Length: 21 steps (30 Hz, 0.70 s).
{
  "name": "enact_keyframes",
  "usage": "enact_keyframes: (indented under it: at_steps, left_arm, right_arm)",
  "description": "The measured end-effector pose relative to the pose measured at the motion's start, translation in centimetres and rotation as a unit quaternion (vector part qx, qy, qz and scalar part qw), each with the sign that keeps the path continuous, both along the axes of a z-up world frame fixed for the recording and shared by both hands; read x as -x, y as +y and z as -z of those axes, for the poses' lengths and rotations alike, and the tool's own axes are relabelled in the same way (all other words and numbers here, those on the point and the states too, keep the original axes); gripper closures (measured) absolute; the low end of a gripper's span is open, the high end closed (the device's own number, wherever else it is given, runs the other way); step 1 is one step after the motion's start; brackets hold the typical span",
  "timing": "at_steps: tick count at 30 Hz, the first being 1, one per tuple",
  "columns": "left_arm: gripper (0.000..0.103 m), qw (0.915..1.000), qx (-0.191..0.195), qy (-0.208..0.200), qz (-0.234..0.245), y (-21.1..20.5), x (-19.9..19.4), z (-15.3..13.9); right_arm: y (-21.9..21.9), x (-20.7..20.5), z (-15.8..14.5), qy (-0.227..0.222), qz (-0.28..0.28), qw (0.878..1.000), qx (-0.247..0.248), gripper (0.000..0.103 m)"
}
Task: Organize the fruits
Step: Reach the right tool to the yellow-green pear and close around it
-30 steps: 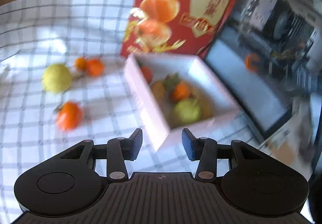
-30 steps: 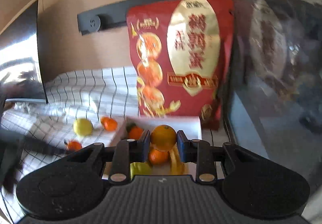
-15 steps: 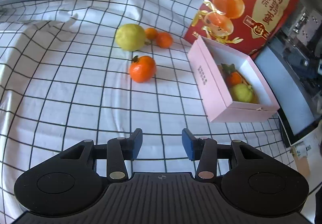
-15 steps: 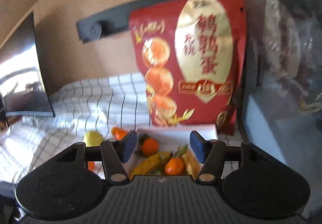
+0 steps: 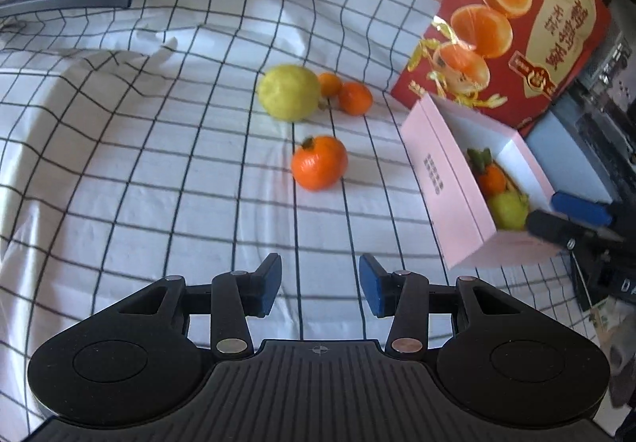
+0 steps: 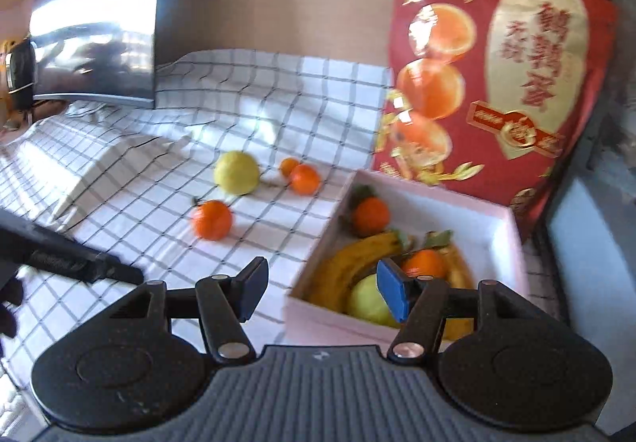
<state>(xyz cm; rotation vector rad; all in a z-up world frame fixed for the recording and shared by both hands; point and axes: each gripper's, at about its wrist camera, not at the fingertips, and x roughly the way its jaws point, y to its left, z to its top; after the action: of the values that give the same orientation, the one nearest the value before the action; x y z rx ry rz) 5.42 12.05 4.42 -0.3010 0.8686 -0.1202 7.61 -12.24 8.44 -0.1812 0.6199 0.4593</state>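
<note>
Orange dropped from opening right claw (image 6: 320,293), left claw (image 5: 320,290) empty, checked cloth (image 5: 159,163), wall behind.

Creased checked cloth (image 5: 167,163) covers table, matt weave. Pink box (image 5: 449,179), matt card outside, white inside, at 3 o'clock. Red bag (image 5: 512,24) at 1 o'clock, glossy printed foil. Orange (image 5: 319,163) dimpled, faint sheen; yellow-green fruit (image 5: 288,92) smoother. Left gripper (image 5: 320,289): matt black plastic, blue pads (image 5: 371,285), metal rivets. Glossy dark screen (image 6: 99,28) at 10 o'clock.
</note>
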Motion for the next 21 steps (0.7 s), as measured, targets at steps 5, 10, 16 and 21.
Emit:
enact_keyframes:
  at_steps: [5, 10, 16, 21]
  left_arm:
    - [0.055, 1.0000, -0.006, -0.005, 0.001, 1.4, 0.1, -0.3]
    - [0.055, 0.9997, 0.007, 0.001, -0.023, 4.5, 0.0, 0.2]
    - [0.055, 0.9973, 0.049, -0.013, -0.052, 8.6, -1.5, 1.1]
    - [0.055, 0.9948, 0.083, -0.014, -0.056, 10.7, -2.1, 2.4]
  right_arm:
    - [2.0, -3.5, -0.5, 0.040, -0.010, 0.997, -0.066, 0.042]
    - [6.3, -9.7, -0.7, 0.076, -0.012, 0.992, -0.099, 0.050]
    - [13.7, -15.1, 1.1, 0.054, -0.011, 0.998, -0.023, 0.062]
    - [16.0, -18.6, 3.4, 0.058, 0.042, 0.997, -0.011, 0.062]
